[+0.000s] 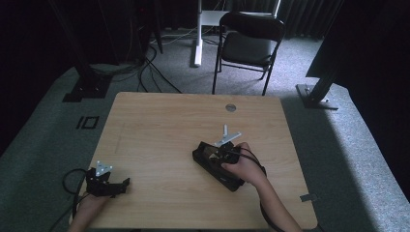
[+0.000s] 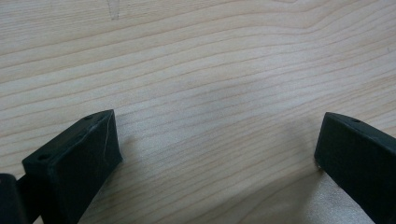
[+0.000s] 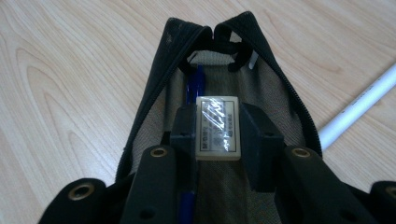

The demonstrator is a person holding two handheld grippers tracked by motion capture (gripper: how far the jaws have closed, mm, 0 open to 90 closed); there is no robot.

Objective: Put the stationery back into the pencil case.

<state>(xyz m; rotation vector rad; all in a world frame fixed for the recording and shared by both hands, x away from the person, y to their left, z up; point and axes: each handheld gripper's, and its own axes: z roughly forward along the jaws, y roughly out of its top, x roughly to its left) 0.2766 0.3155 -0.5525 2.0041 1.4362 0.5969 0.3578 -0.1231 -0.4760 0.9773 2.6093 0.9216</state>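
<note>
Right gripper view: right tongs (image 3: 218,128) clamped on eraser (image 3: 218,127) inside open pencil case (image 3: 154,93); left tongs (image 2: 212,154) apart over bare table (image 2: 210,70).

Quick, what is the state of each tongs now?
Left tongs: open, holding nothing, over the table.
Right tongs: closed on an eraser, inside the open pencil case.

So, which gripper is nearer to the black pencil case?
Right. The right gripper is over the open black pencil case, holding an eraser; the left gripper rests far off at the table's near-left edge.
</note>
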